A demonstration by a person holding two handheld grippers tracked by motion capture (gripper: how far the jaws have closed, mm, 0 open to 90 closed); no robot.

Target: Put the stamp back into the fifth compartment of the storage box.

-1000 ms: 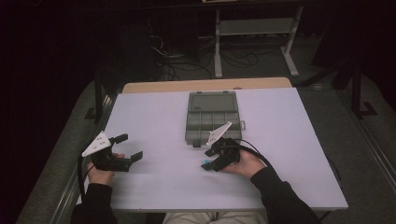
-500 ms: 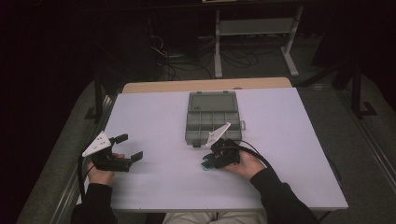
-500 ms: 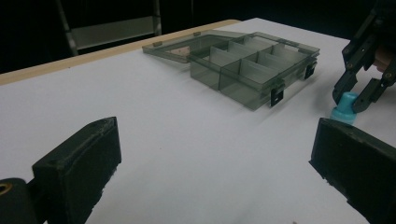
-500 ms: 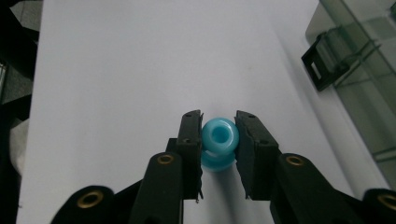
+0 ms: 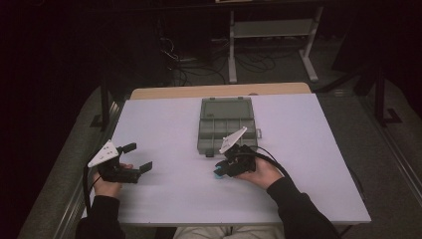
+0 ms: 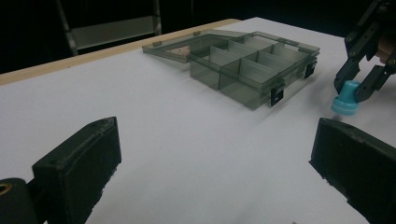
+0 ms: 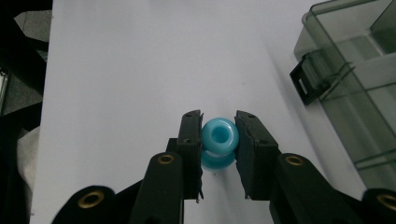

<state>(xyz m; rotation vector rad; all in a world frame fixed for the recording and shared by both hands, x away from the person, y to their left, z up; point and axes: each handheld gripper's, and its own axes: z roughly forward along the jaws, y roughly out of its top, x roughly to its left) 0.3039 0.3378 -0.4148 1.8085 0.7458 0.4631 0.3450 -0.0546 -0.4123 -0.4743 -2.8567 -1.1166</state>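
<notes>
- White bench (image 5: 169, 199); a wooden strip runs along its far edge. Dark room beyond, with a metal stand and cables on the floor.
- Grey see-through box (image 5: 228, 125) at centre of the bench, toward the far side. Lid (image 5: 226, 106) laid open flat, away from the person. Compartments divided in rows; what lies inside cannot be made out. Two dark latches on the near wall.
- Right gripper (image 5: 222, 169) just in front of the box's near edge, held in the right hand (image 5: 259, 173). Fingers (image 7: 190, 140) narrow, clamped on a blue spool (image 7: 219, 136): a small piece with a hole through its middle and a flared base. One pad on each side of it.
- In the left gripper view the spool (image 6: 345, 98) sits at or just above the bench surface; contact cannot be told. It is near the box's latch corner, not in any compartment.
- Left gripper (image 5: 137, 157) near the bench's left edge, well apart from the box, held in the left hand (image 5: 107, 184). Fingers (image 6: 79, 163) wide apart, nothing between them but bare bench.
</notes>
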